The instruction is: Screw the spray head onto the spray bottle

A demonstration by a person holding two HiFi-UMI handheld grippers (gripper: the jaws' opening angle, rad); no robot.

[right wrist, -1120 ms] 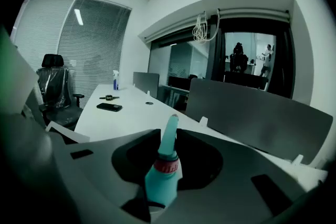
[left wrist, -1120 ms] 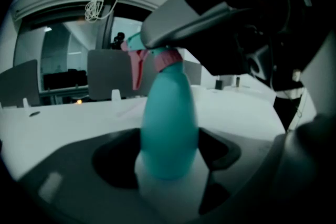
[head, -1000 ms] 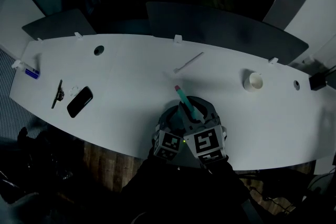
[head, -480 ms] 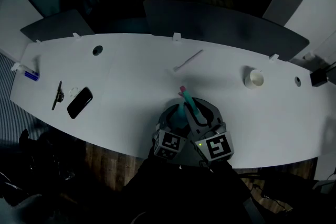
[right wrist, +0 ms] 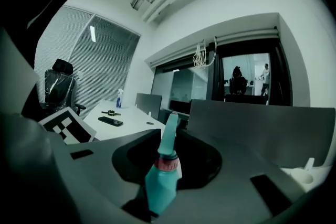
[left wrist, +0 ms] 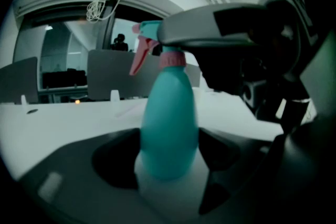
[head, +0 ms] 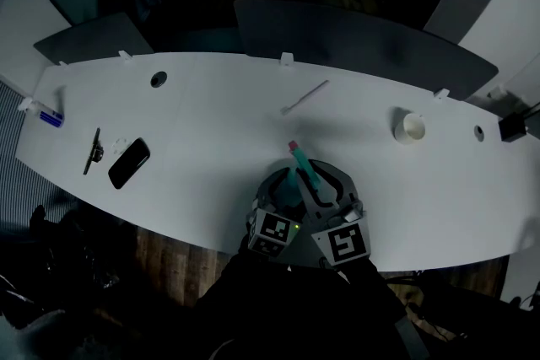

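A teal spray bottle (left wrist: 168, 128) stands upright between the jaws of my left gripper (left wrist: 169, 157), which is shut on its lower body. The spray head (right wrist: 169, 136), teal with a pink collar (right wrist: 167, 163) and a pink trigger (left wrist: 137, 60), sits on the bottle's neck. My right gripper (right wrist: 165, 157) is shut on that head from the side. In the head view both grippers meet near the table's front edge, the left gripper (head: 285, 188) beside the right gripper (head: 317, 184), and the spray head (head: 299, 163) pokes out above them.
On the white table (head: 211, 131) lie a black phone (head: 128, 163) and a black tool (head: 93, 152) at the left, a white stick (head: 305, 98) at the middle back and a white roll (head: 408, 130) at the right. Grey partition screens (head: 354, 38) stand behind it.
The right gripper has turned a little with the spray head; its marker cube has shifted right and down, and the nozzle tip has swung slightly right. The left gripper has stayed put.
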